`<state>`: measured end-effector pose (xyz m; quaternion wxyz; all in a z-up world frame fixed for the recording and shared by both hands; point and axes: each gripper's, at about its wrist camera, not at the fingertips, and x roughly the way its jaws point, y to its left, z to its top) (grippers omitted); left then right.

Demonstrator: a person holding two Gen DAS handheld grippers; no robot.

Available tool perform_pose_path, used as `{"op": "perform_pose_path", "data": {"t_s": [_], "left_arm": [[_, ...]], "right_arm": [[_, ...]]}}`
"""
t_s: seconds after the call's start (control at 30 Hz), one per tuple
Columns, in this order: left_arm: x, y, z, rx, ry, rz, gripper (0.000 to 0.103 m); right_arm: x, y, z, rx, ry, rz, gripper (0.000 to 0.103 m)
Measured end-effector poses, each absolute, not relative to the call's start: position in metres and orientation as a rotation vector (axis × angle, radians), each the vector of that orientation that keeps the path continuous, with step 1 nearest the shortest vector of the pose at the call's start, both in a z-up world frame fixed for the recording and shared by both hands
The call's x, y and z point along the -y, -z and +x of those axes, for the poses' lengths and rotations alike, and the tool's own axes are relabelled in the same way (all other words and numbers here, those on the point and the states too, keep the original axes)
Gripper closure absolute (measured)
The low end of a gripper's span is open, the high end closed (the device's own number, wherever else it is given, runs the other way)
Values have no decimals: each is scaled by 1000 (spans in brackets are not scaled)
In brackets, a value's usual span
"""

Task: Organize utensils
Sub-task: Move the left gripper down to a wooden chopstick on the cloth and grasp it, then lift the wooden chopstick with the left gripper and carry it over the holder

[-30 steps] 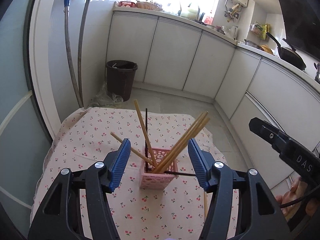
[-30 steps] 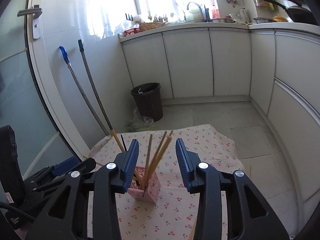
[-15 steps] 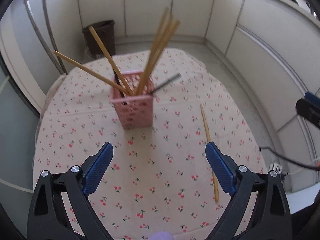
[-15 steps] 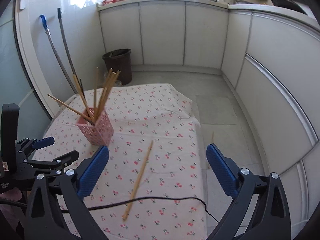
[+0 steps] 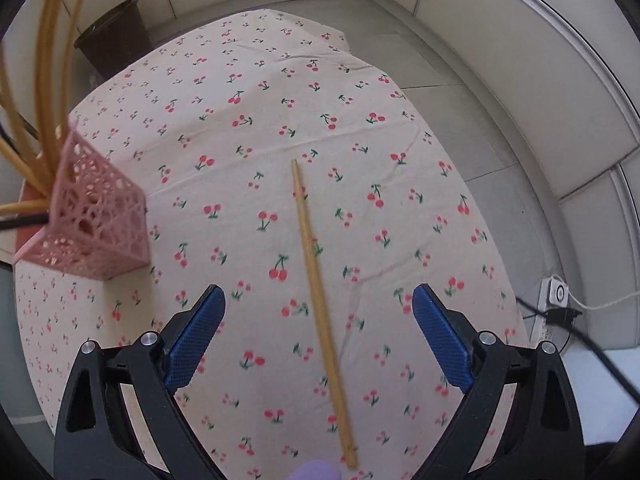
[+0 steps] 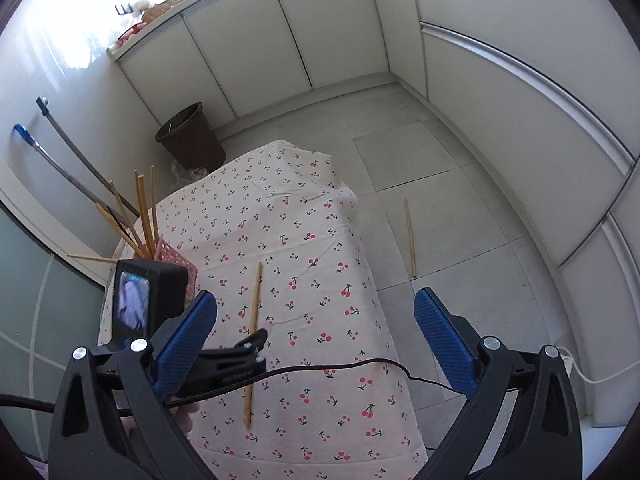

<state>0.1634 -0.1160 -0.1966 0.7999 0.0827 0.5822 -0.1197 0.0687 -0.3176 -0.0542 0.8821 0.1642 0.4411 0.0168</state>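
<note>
Wooden chopstick (image 5: pixel 320 312) lies flat on the cherry-print cloth (image 5: pixel 248 128) between the left gripper's (image 5: pixel 318 316) wide-spread, empty fingers. The pink holder (image 5: pixel 96 216) sits beyond its left finger, its chopsticks cropped. The right gripper (image 6: pixel 316 320) gapes, holding nothing.

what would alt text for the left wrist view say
Open left tongs hover over a single wooden chopstick lying on a cherry-print tablecloth, the stick running between the blue pads without touching them. A pink basket holding more chopsticks stands at the left edge.
</note>
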Motion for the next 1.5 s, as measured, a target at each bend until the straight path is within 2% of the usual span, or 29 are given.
{"op": "perform_pose_path", "data": {"t_s": [0.1, 0.17, 0.2, 0.27, 0.3, 0.33, 0.4, 0.43, 0.73, 1.2, 1.5], "left_arm": [[126, 210, 187, -1272, 204, 168, 18], [132, 218, 198, -1287, 204, 156, 33], [135, 223, 201, -1304, 209, 165, 50], [140, 226, 200, -1289, 221, 198, 59], [142, 226, 198, -1287, 232, 204, 66], [142, 225, 196, -1289, 237, 207, 80], [141, 226, 190, -1298, 253, 213, 95], [140, 227, 186, -1298, 272, 216, 97], [90, 206, 117, -1200, 377, 190, 97], [-28, 60, 27, -808, 359, -17, 97], [-77, -23, 37, -588, 254, -112, 97]], "right_arm": [[334, 60, 74, -943, -15, 420, 7], [341, 63, 77, -946, -15, 465, 7], [344, 64, 78, -946, -10, 481, 7], [347, 66, 79, -950, -6, 497, 7], [348, 67, 79, -950, -5, 502, 7], [349, 67, 79, -948, -2, 507, 7], [347, 68, 80, -945, -3, 511, 7], [346, 69, 81, -948, -7, 508, 7], [304, 76, 92, -952, -77, 436, 7], [191, 17, 81, -668, -283, 247, 7], [155, -17, 112, -622, -279, 258, 7]]}}
